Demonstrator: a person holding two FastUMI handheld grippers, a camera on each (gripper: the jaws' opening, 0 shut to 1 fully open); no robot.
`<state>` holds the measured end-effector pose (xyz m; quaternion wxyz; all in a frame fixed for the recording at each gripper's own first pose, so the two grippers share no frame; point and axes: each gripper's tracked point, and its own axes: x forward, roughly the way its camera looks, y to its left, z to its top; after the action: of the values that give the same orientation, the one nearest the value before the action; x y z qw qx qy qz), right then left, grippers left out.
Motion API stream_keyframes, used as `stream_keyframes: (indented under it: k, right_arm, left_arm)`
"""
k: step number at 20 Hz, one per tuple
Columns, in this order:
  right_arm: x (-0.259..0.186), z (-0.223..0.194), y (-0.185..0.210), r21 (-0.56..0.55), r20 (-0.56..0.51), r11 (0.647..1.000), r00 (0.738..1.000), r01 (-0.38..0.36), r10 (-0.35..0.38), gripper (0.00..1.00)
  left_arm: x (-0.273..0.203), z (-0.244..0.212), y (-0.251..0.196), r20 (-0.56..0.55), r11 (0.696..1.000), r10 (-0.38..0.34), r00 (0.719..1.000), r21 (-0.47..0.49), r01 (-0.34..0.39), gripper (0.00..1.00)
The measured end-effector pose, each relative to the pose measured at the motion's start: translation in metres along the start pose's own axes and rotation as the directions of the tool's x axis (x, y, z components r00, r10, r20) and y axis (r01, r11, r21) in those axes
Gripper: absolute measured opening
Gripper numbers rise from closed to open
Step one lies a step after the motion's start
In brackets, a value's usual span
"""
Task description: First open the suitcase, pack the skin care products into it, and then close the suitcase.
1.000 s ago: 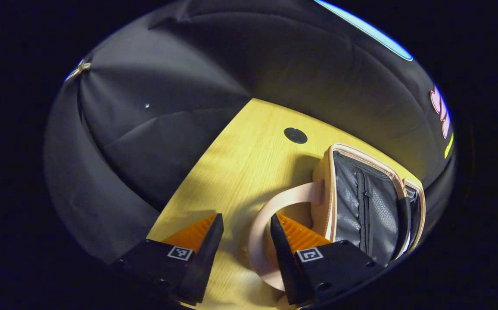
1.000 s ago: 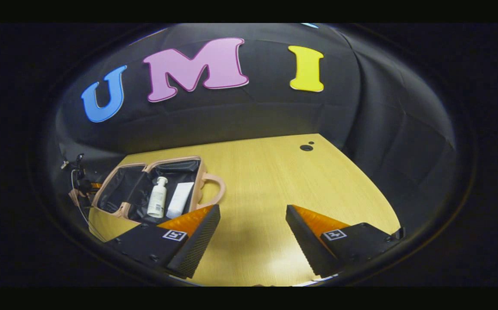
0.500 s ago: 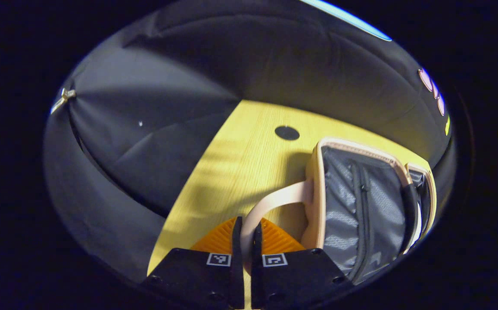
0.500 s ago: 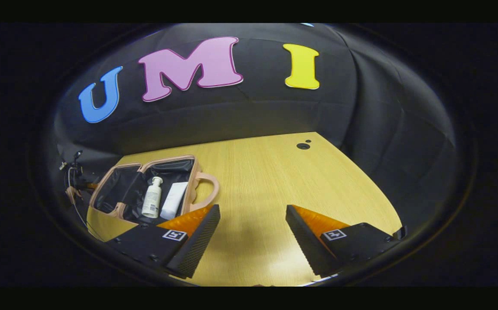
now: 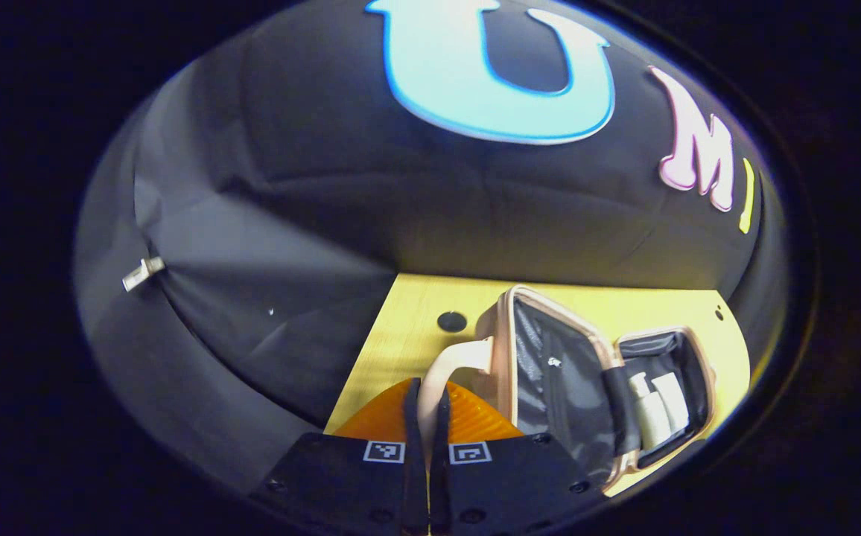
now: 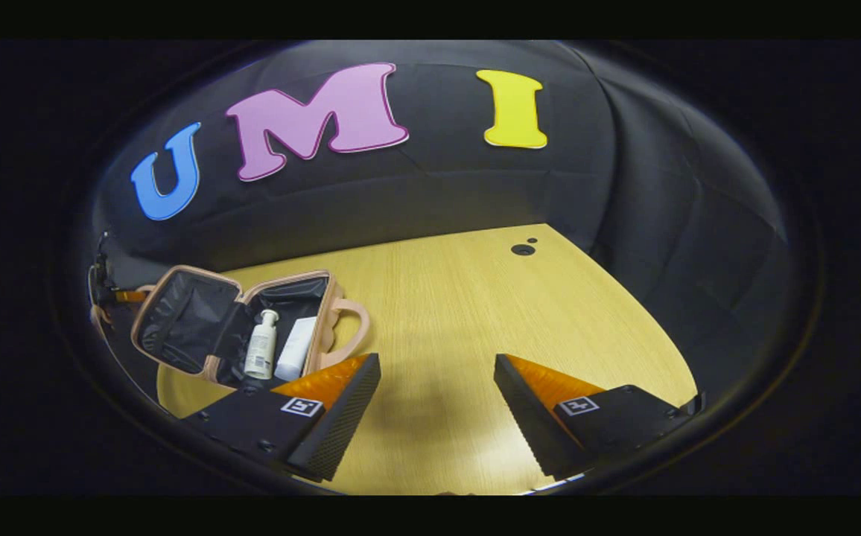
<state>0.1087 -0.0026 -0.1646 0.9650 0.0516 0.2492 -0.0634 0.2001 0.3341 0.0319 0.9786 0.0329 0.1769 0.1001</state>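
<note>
The left gripper (image 5: 423,447) is clamped on the pink handle (image 5: 442,368) of the suitcase (image 5: 550,372), both fingers pinching the strap where it loops toward them. That handle belongs to the lid half (image 5: 542,365), which stands tilted up off the table (image 5: 415,313), neither flat nor shut. In the other half, lying to the right in the left gripper view, I can see the white bottle (image 5: 646,413) and the white tube (image 5: 672,398) side by side, so the packing looks done and the closing is what's left.

The right gripper (image 6: 438,417) is spread wide with nothing in it, hanging above bare wood near the case's second handle (image 6: 352,335), well to the right of the products.

The risk, as I judge it, sits in that thin strap. It is soft and can slip or twist between the fingers, and then the lid drops back open. Nothing pins the base half either, so a pull on the lid could drag the whole case across the table or tip it and roll the bottle out. The bottle lies close to the hinge band (image 5: 617,402); if it shifts there, the lid may jam on it.
</note>
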Motion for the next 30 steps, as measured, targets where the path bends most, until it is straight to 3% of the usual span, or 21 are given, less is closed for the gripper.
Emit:
stream_keyframes:
  k: [5,6,7,13,15,17,21,24,27,30]
  right_arm:
    - [-0.003,0.013,-0.019,0.001,0.021,1.0,1.0,-0.003,0.003,0.98]
    - [-0.005,0.014,-0.024,0.009,0.021,1.0,1.0,-0.006,0.006,0.98]
    - [-0.005,0.016,-0.028,0.019,0.023,1.0,1.0,-0.016,0.015,0.98]
    - [0.003,0.031,-0.061,0.079,0.025,0.996,0.999,-0.046,0.044,0.98]
    - [0.008,0.035,-0.068,0.073,0.019,0.995,0.998,-0.063,0.062,0.98]
    - [0.015,0.033,-0.073,0.04,0.016,0.995,0.996,-0.086,0.086,0.98]
    - [0.02,0.037,-0.076,0.019,0.022,0.992,0.992,-0.123,0.123,0.98]
    - [0.015,0.039,-0.079,0.012,0.034,0.991,0.991,-0.131,0.13,0.98]
    - [0.01,0.041,-0.084,-0.008,0.054,0.993,0.991,-0.121,0.121,0.98]
    - [0.001,0.042,-0.085,0.001,0.063,0.993,0.991,-0.117,0.117,0.98]
  left_arm:
    - [-0.07,0.069,-0.121,0.139,0.986,-0.157,0.978,-0.028,0.162,0.07]
    - [-0.082,0.074,-0.148,0.163,0.981,-0.184,0.969,-0.034,0.192,0.1]
    - [-0.094,0.076,-0.173,0.186,0.977,-0.203,0.962,-0.029,0.211,0.07]
    - [-0.13,0.06,-0.309,0.248,0.953,-0.292,0.924,-0.001,0.302,0.07]
    - [-0.125,0.042,-0.349,0.24,0.946,-0.314,0.918,-0.005,0.325,0.07]
    - [-0.114,0.025,-0.393,0.241,0.953,-0.299,0.923,0.025,0.302,0.07]
    - [-0.074,-0.036,-0.471,0.163,0.946,-0.323,0.932,0.083,0.313,0.07]
    - [-0.048,-0.075,-0.498,0.093,0.939,-0.345,0.934,0.026,0.344,0.07]
    - [-0.024,-0.107,-0.515,0.046,0.927,-0.374,0.926,0.04,0.372,0.07]
    - [-0.02,-0.111,-0.519,0.035,0.918,-0.395,0.918,-0.014,0.396,0.12]
